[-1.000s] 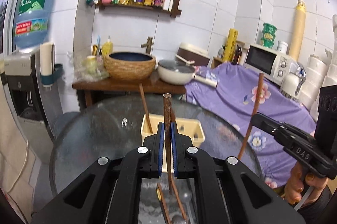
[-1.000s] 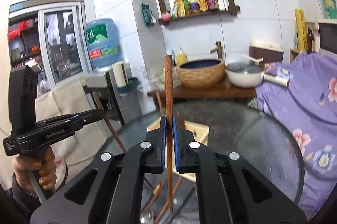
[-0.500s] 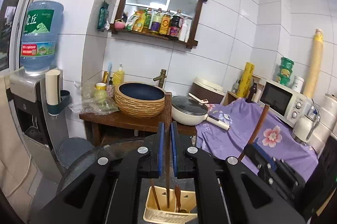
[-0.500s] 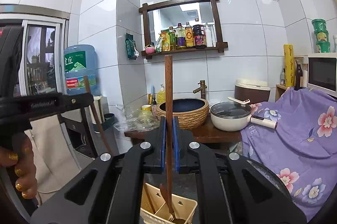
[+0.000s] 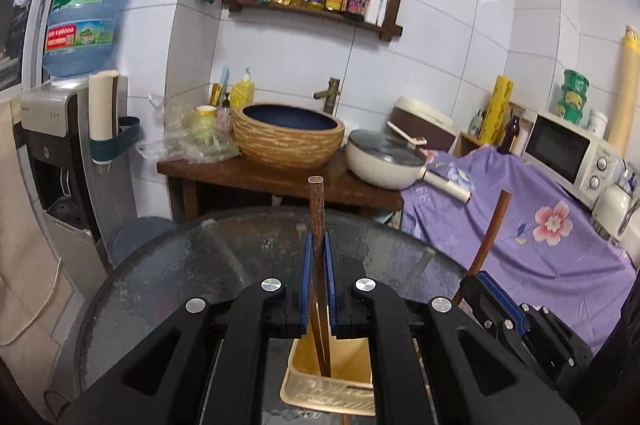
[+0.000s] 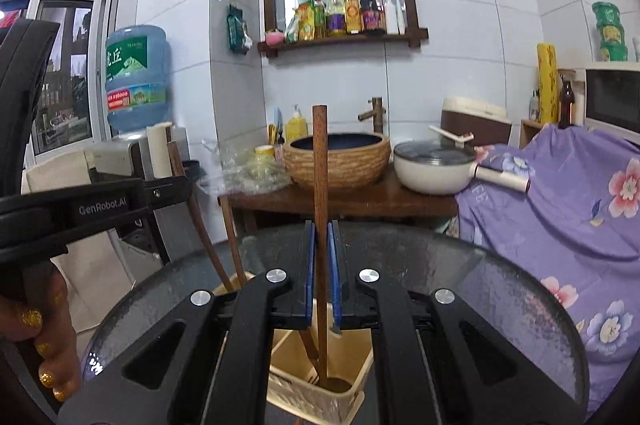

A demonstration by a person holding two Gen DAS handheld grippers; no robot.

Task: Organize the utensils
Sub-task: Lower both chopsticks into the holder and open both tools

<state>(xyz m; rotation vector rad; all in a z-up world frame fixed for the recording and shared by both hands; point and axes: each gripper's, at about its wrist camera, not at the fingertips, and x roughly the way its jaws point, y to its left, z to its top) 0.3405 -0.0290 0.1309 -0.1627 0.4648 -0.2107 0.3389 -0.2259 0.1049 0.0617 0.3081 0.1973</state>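
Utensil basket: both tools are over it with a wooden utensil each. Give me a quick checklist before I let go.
1. Left tool shut on its wooden utensil: ok, the blue pads are tight on the handle.
2. Right tool shut on its own wooden utensil: ok.
3. Lower ends inside the yellow basket: ok; in both wrist views the shafts run down into it.
4. Ends resting on the basket floor: cannot tell, the tool bodies hide much of it.
5. Basket on the glass table, away from its edge: ok.
6. Tools clear of each other: ok, they are apart in both views.
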